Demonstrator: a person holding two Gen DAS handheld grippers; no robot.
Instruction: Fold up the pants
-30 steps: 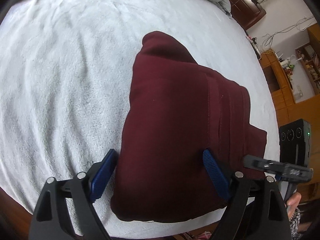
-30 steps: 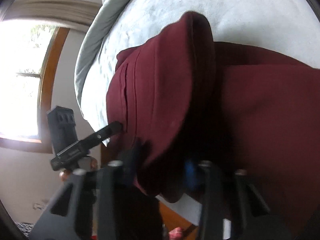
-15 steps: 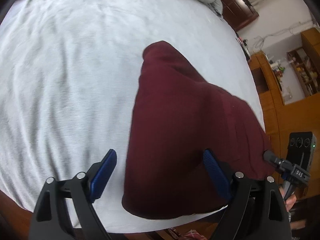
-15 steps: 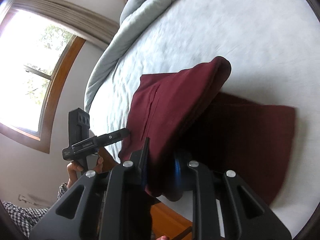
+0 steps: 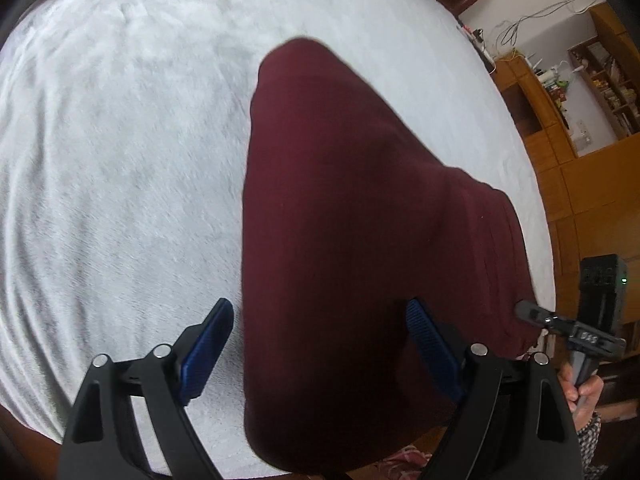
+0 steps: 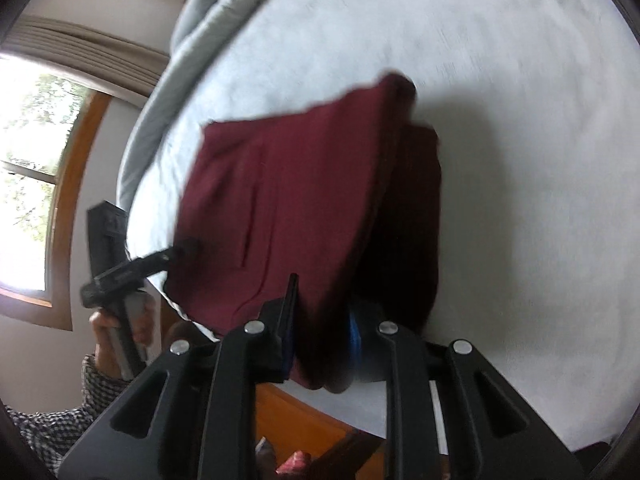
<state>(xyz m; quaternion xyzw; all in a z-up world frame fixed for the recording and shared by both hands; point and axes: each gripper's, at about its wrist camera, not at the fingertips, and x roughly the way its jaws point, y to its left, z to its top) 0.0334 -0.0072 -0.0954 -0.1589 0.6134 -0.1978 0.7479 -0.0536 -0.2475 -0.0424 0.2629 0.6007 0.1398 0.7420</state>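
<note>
Left wrist: soft maroon pants, fleecy bedspread.

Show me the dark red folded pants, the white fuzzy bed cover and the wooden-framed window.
Dark red folded pants (image 5: 340, 220): left wrist view, top layer.
White fuzzy bed cover (image 5: 120, 160): left wrist view, bare part.
Wooden-framed window (image 6: 64, 200): right wrist view, frame.

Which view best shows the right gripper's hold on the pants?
The right wrist view: the right gripper has its fingers shut on a bunched edge of the maroon pants. The left wrist view shows it only from the side, its tip at the cloth's right edge.
</note>
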